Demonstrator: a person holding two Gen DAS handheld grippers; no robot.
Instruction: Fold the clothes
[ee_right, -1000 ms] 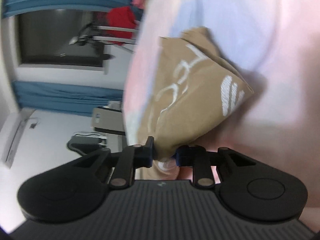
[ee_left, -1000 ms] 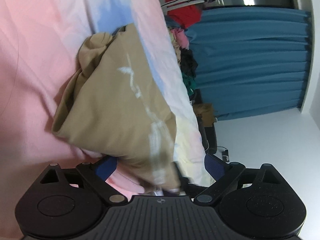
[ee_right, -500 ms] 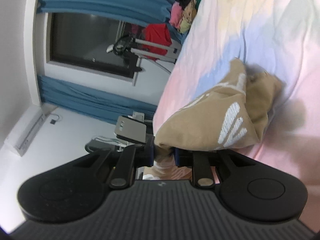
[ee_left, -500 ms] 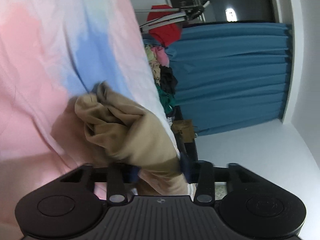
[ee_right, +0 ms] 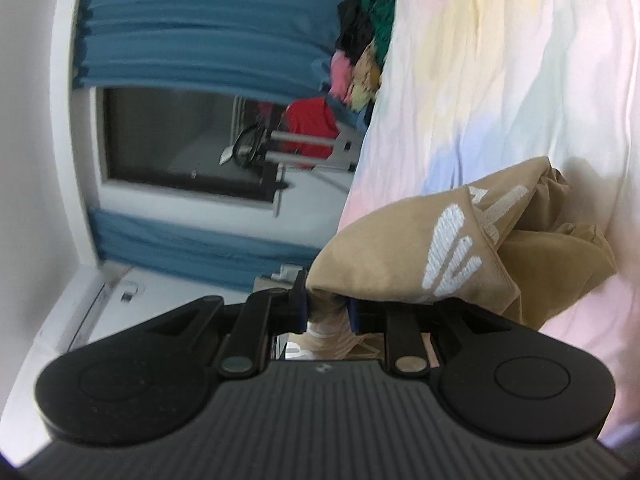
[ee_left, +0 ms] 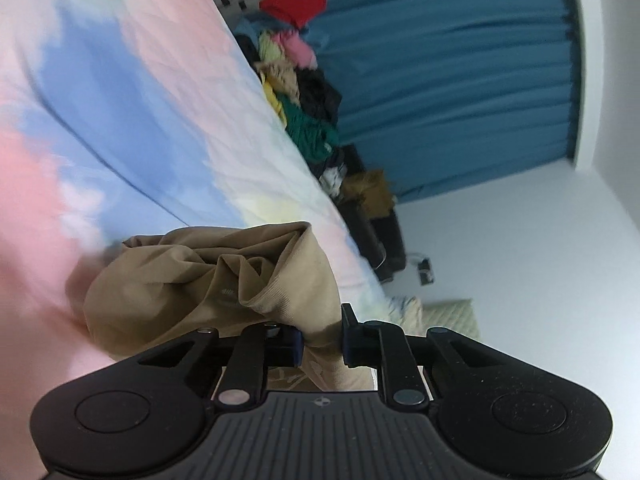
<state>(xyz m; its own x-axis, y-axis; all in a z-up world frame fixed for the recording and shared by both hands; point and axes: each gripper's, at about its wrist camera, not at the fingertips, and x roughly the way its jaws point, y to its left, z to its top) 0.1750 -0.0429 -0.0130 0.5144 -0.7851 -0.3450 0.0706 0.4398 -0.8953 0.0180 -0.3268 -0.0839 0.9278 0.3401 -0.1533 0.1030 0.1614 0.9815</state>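
Note:
A tan garment (ee_left: 208,280) with white embroidered marks lies bunched on a pastel tie-dye bedsheet (ee_left: 120,100). My left gripper (ee_left: 321,338) is shut on a ribbed edge of it, the fabric pinched between the blue pads. In the right wrist view the same tan garment (ee_right: 460,256) hangs crumpled over the sheet (ee_right: 500,60), white marks facing me, and my right gripper (ee_right: 327,308) is shut on another edge of it. The cloth sags between the two grips.
A pile of mixed clothes (ee_left: 304,92) lies at the bed's far end before blue curtains (ee_left: 460,72). A red garment (ee_right: 310,128) hangs on a rack by a dark window (ee_right: 168,140). Beside the bed are a dark chair (ee_left: 376,232) and white floor.
Both grippers have pulled back and lifted with the garment; it is lower in the views and more bunched. The left gripper went from open around the cloth to shut on it.

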